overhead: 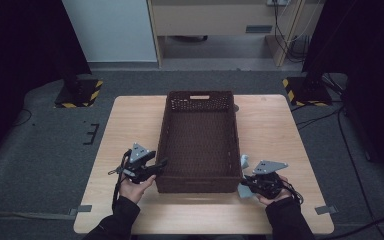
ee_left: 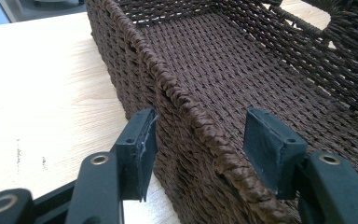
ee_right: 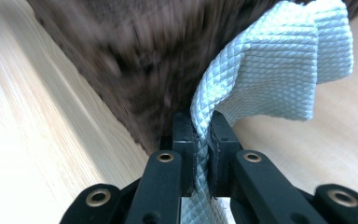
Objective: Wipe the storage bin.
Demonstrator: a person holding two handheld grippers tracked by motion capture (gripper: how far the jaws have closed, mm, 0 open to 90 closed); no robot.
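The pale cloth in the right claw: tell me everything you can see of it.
The pale blue-grey cloth with a quilted diamond weave is pinched in a fold between the shut jaws of the right claw. It rises from them and flops over in soft folds, bunched rather than spread. It hangs beside the near right corner of the dark brown woven basket, above the light wooden table. Whether it touches the basket is unclear.

A dark brown woven basket (overhead: 198, 142), rectangular and empty, stands lengthwise at the middle of a wooden table. A pale blue quilted cloth (ee_right: 270, 70) hangs crumpled just beside the basket's near right corner, pinched between black jaws.
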